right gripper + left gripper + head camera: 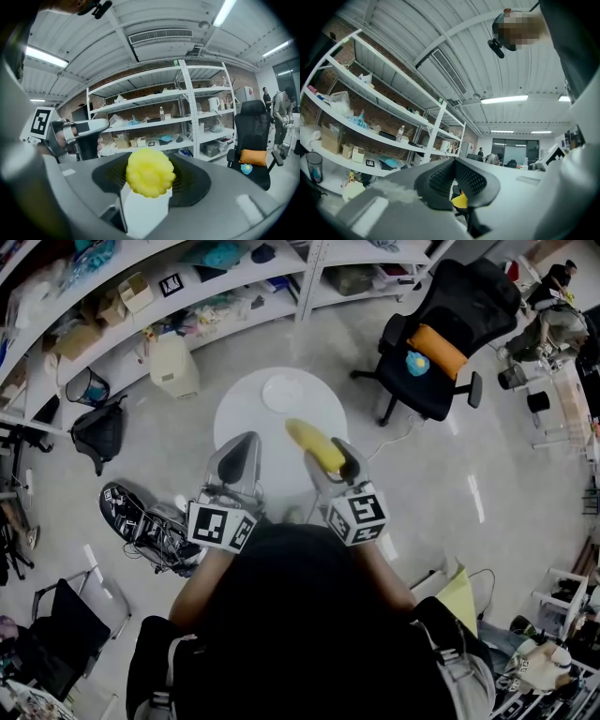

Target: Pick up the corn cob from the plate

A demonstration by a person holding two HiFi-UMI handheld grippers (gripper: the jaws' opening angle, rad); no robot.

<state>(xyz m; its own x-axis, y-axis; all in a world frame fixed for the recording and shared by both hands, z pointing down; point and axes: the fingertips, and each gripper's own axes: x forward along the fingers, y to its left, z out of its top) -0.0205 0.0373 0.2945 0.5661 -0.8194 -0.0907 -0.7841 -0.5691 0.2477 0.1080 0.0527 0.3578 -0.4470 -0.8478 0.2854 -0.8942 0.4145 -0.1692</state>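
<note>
My right gripper (330, 461) is shut on the yellow corn cob (316, 446), which it holds above the near edge of the round white table (240, 418). In the right gripper view the cob's knobbly end (150, 172) sits between the two dark pads (192, 180) and faces the camera. At the far side of the table lies the white plate (289, 393), with nothing on it. Left of the cob, my left gripper (238, 457) hovers over the table's near left edge. Its tips (454, 164) meet and hold nothing. It also shows in the right gripper view (75, 131).
A black office chair (441, 343) with an orange cushion stands right of the table. Shelving (141, 296) with boxes runs along the back left. On the floor are a white bin (173, 367) and a black bag (98, 432). People stand at desks far right.
</note>
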